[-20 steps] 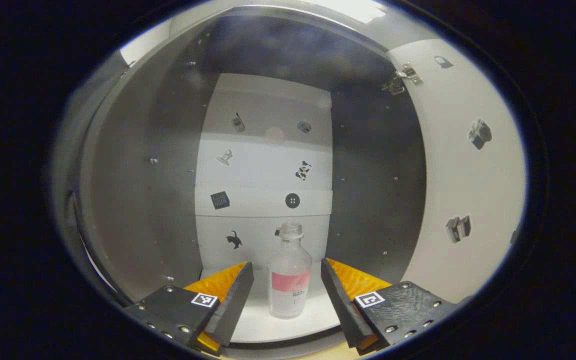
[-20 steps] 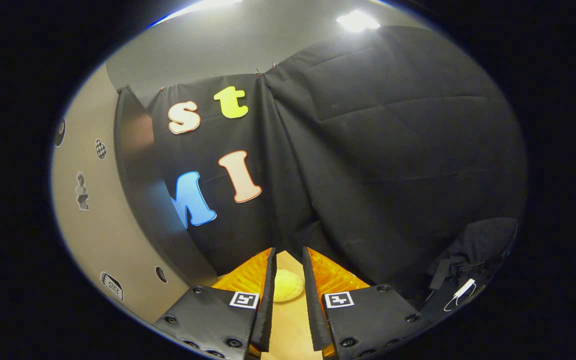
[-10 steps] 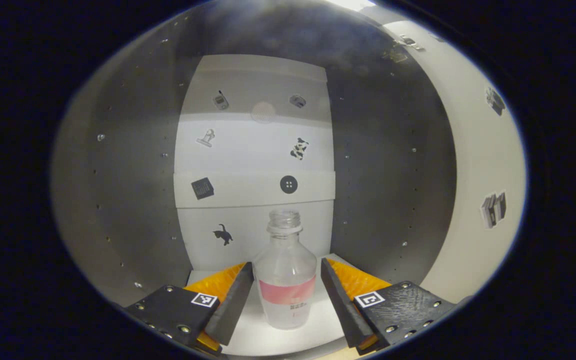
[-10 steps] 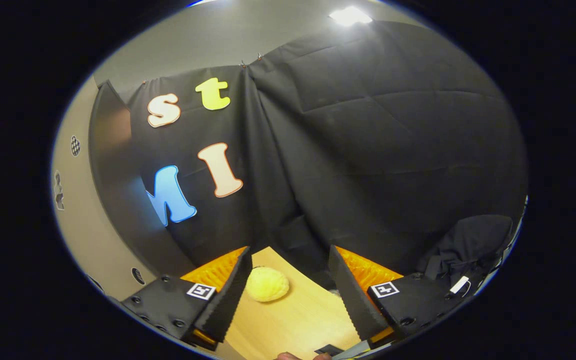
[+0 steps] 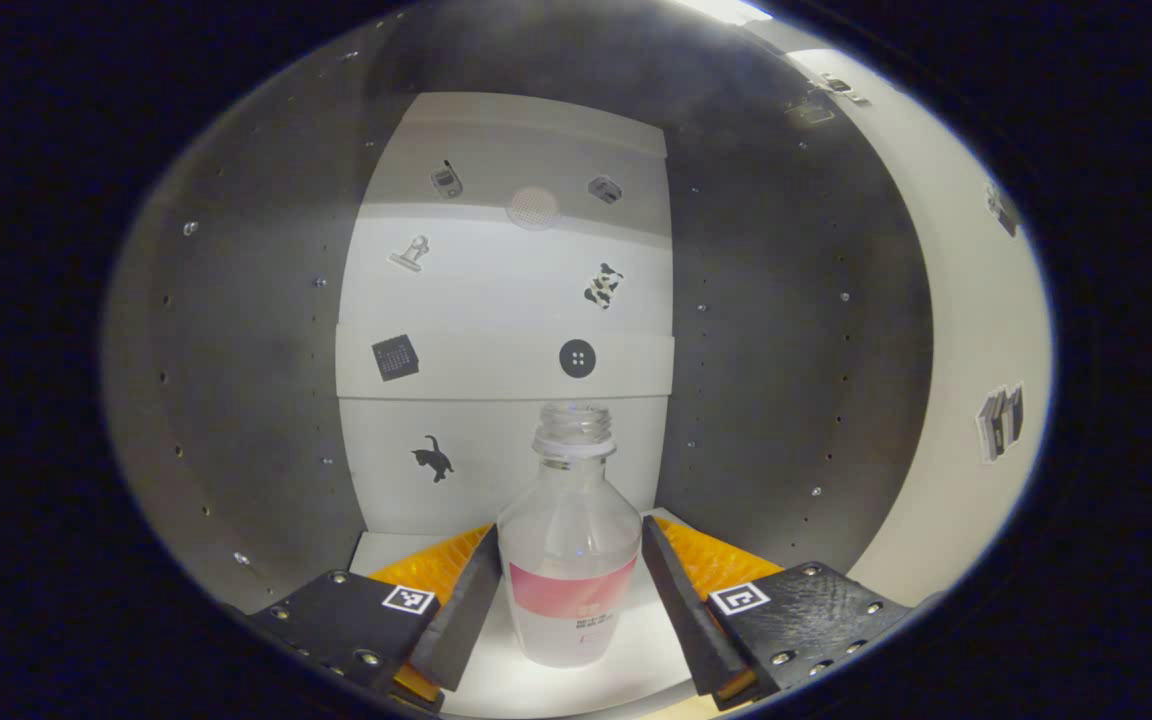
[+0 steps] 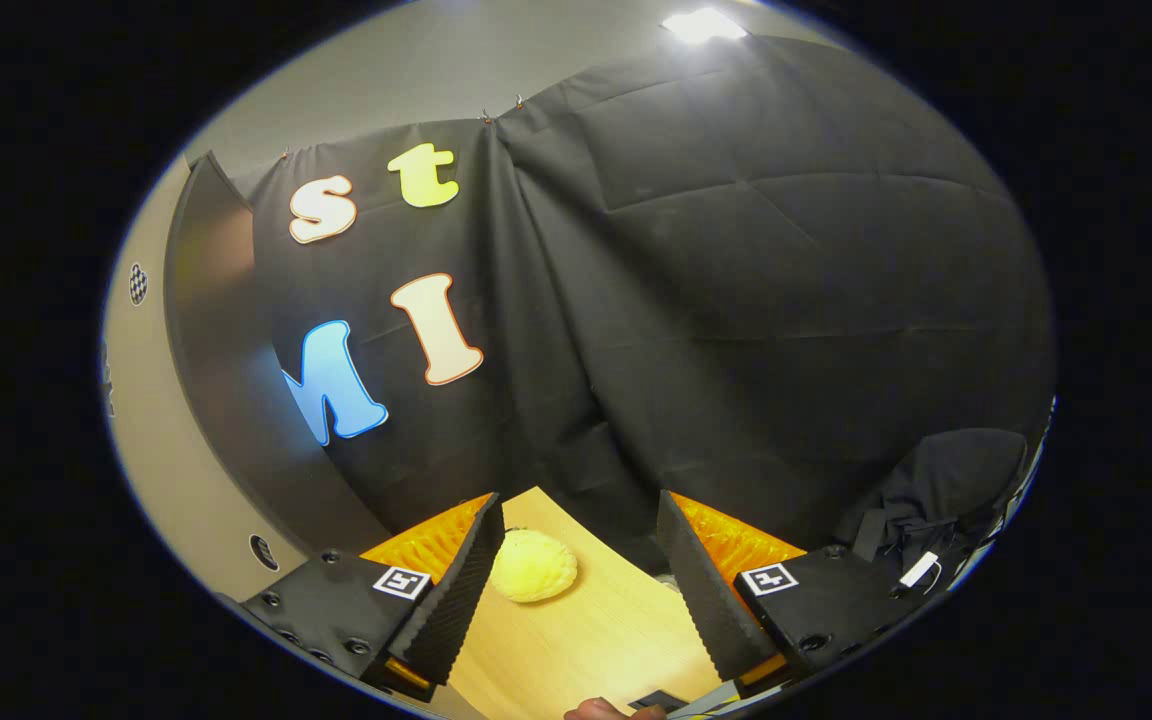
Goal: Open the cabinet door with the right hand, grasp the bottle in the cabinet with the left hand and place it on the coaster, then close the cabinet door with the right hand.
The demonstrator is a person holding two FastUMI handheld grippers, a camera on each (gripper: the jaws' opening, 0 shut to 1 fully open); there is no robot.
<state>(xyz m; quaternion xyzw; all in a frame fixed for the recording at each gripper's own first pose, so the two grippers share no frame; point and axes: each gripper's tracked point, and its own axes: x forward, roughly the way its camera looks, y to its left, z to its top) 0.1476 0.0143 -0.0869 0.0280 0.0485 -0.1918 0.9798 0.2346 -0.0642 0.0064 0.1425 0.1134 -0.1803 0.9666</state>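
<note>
The cabinet (image 5: 256, 330) stands open, with dull grey side walls dotted with small peg holes and a white back panel carrying seven small dark stickers. Its white floor (image 5: 586, 680) holds one bottle (image 5: 570, 560), clear, uncapped, with a pink band, standing upright near the floor's front edge. The open door (image 5: 976, 340) hangs at the right side in the left gripper view, pale, with a sticker of books on it.

The left claw (image 5: 570, 585) is spread apart, one finger on each side of the bottle's lower body, just beside it; whether they touch it I cannot tell.

In the right gripper view a light wooden bench (image 6: 586, 640) runs up to the black cloth wall (image 6: 756, 300). One round yellow coaster (image 6: 534, 565) lies on the bench near its far edge. The right claw (image 6: 576, 590) is spread apart above the bench, holding nothing. The door's dark edge (image 6: 226, 380) shows at the left, and a ceiling light (image 6: 701, 25) glows overhead.
</note>
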